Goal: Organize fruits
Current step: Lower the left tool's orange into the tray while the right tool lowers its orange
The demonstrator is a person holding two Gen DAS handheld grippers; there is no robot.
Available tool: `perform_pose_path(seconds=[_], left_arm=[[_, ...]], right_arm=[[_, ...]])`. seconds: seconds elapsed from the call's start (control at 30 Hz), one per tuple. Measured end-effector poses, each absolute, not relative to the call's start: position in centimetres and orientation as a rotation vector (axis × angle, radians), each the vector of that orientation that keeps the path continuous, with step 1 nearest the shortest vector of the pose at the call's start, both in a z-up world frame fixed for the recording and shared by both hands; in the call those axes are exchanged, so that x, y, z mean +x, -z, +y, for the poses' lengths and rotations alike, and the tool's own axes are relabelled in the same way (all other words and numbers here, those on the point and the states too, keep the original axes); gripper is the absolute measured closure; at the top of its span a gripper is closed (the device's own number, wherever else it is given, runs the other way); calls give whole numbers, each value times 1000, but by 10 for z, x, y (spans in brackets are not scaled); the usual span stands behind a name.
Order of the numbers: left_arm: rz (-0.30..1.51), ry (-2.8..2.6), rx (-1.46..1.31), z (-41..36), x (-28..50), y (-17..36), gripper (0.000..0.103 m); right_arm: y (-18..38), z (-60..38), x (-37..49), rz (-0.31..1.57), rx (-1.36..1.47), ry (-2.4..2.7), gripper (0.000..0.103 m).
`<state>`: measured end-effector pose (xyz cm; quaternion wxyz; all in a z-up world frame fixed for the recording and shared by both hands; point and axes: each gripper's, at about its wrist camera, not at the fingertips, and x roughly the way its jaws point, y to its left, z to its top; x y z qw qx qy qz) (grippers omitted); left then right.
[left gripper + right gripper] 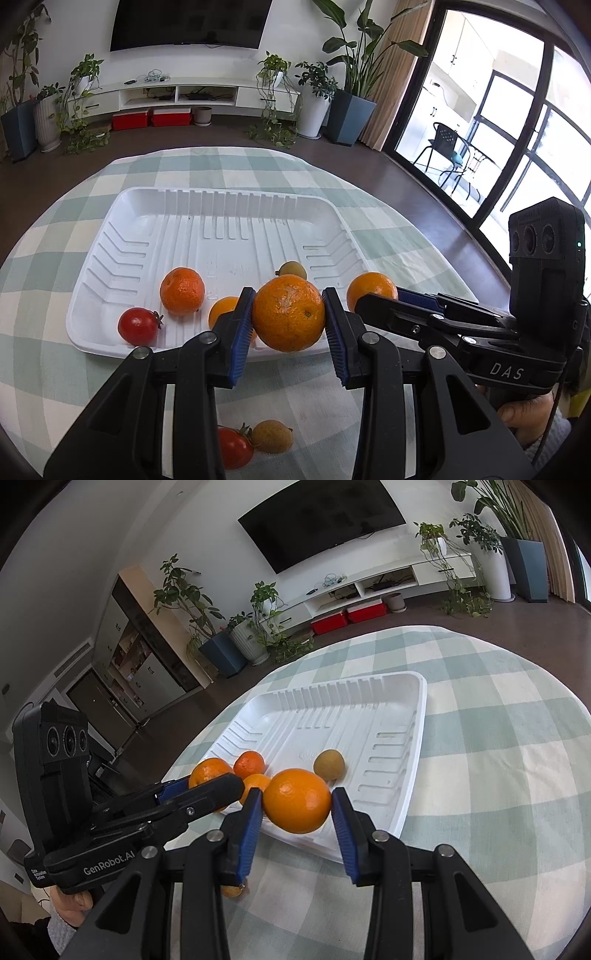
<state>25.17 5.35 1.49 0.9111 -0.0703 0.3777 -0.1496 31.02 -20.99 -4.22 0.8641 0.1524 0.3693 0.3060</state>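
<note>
On the checked tabletop point(55, 369) we see one white tray point(147, 206). We count five orange fruits: two loose in the tray, a larger one point(182, 291) and a half-hidden one point(222, 310), one touching the tray floor between our right pads, one carried in our left tool, and a scrap of one point(232, 891) under our right tool. We count two red tomatoes, one point(138, 326) at the tray's near left corner and one point(234, 446) on the cloth. We count two small yellow-brown fruits, one point(329, 764) in the tray and one point(272, 436) touching the cloth tomato.

Our left tool point(289, 317) is narrow, its blue pads pressing both sides of an orange point(289, 314) above the tray's near rim. Our right tool point(297, 808) brackets another orange point(297, 800): its left pad touches, and a sliver of gap shows at the right pad, so we cannot tell whether it grips.
</note>
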Motion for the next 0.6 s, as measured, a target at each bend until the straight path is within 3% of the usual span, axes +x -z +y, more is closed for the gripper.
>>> perform_pose_path(seconds=[0.6], left_arm=[[792,308,-143,56,282,-7,69]], right_arm=[[51,-204,328,807,289,-626,62]])
